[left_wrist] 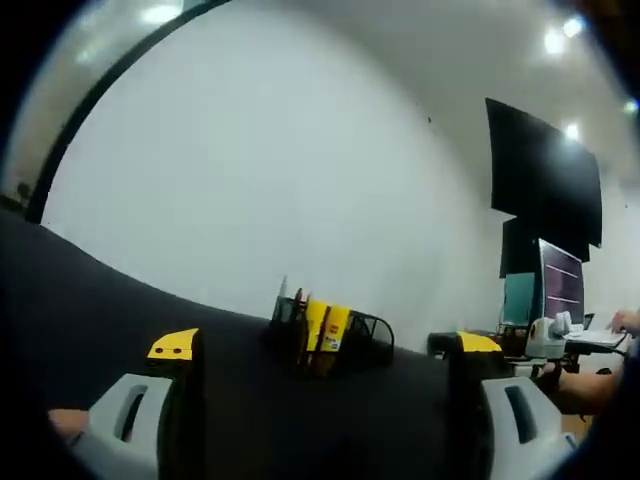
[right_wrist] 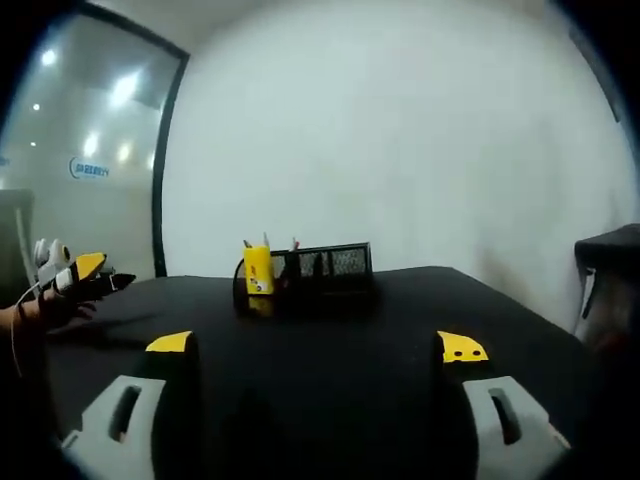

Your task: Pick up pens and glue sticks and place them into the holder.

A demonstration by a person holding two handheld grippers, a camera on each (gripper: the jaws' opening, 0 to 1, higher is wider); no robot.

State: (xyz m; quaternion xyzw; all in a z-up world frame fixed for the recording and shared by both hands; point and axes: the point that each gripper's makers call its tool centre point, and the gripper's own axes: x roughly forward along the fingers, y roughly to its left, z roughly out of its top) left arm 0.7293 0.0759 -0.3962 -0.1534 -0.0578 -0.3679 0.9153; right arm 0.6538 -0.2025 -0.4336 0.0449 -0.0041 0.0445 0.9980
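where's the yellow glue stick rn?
Standing in the black mesh holder, at its left end in the right gripper view, on the black table near the white wall.

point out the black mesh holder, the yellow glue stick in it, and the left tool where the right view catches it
black mesh holder (right_wrist: 335, 264), right gripper view, front mesh wall
yellow glue stick (right_wrist: 258, 270), right gripper view, middle of its body
left tool (right_wrist: 88, 273), right gripper view, between its yellow-tipped jaws
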